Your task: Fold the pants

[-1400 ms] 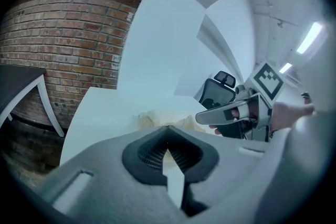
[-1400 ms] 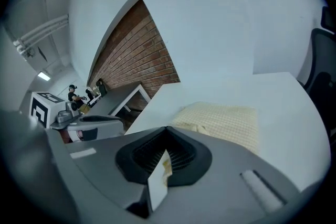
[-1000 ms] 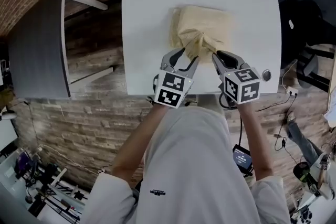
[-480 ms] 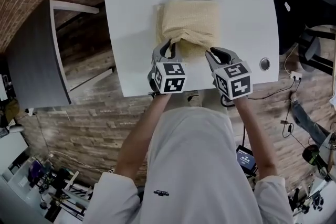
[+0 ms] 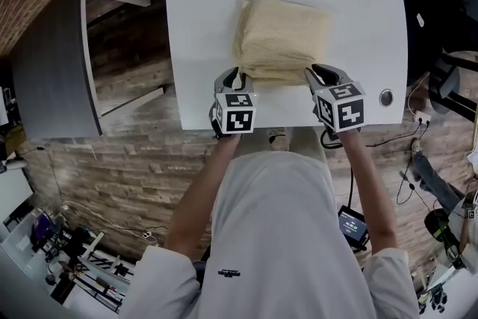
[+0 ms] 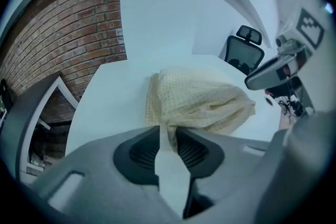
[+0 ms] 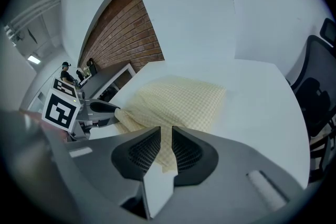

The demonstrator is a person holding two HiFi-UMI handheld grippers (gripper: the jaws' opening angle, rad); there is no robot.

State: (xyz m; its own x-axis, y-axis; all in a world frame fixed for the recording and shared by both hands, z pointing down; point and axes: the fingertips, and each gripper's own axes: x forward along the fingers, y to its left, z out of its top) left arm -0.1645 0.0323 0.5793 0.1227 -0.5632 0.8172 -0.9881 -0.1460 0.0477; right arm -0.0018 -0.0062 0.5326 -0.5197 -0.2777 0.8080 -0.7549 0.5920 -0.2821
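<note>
The white table (image 5: 194, 26) fills the upper half of the head view. The pants (image 5: 282, 37) lie on it near its middle, already folded down to a thick, nearly square cream bundle. The bundle's near edge runs side to side, close to the table edge where the person stands.

The left gripper (image 5: 233, 77) sits at the near left corner of that bundle and the right gripper (image 5: 318, 73) at the near right corner. Both point downward and away from the person. Seen from either one, the pants (image 6: 199, 102) stretch straight ahead and away, so neither hand is nearer and each has its own corner. Judging by this, any further fold would carry the near edge forward over the far one.

In the left gripper view the fingers (image 6: 144, 149) are closed on a thin strip of cloth at that corner. They have just come in from wide apart and eased a touch, with the cloth between them. In the right gripper view the other fingers (image 7: 139, 152) pinch a fold of the pants (image 7: 178, 97) the same way, with only a narrow gap, filled by cloth.

A second ago the near edge was gathered into a raised peak between the two grippers, which stood close together. The left one was spread wide beside the peak and held nothing. Now the grippers are lower and farther apart, and the near edge is pulled out flat and straight between them.
</note>
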